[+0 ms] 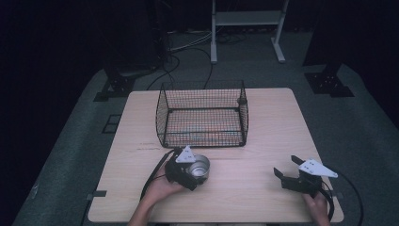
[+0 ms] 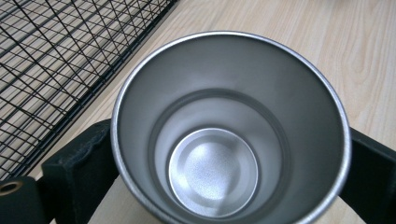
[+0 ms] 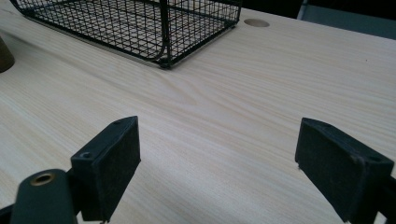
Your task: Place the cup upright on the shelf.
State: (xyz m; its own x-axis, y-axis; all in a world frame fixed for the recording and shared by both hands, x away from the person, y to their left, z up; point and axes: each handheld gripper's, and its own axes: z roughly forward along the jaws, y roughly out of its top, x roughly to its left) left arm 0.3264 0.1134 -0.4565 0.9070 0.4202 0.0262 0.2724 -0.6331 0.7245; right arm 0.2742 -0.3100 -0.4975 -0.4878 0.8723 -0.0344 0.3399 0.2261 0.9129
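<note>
Pale wood grain runs across the table [image 1: 263,136] in front of you, a square top with one small round hole near its far right corner, seen in the right gripper view. Around it the floor is grey carpet [image 1: 367,141], and the room beyond is dark. One white metal frame [image 1: 247,23] stands past the far edge, black cables [image 1: 188,52] trail over the floor, and two black base plates sit left and right of the table's far corners.

On the table you have one steel cup [image 1: 197,168], one black wire basket [image 1: 202,115] and your two grippers. The basket stands upright toward the far side, open at the top, with nothing in it.

Your left gripper [image 1: 184,169] sits just in front of the basket's near edge, and its jaws are closed on the cup, one black pad pressed against each side of the wall. In the left gripper view the cup [image 2: 229,130] opens toward the camera, bare inside down to its round base, with the basket mesh [image 2: 60,65] close beside it.

Your right gripper [image 1: 288,168] rests near the table's front right corner, well apart from the cup. Its jaws stand wide with only bare wood between the pads [image 3: 109,163].
</note>
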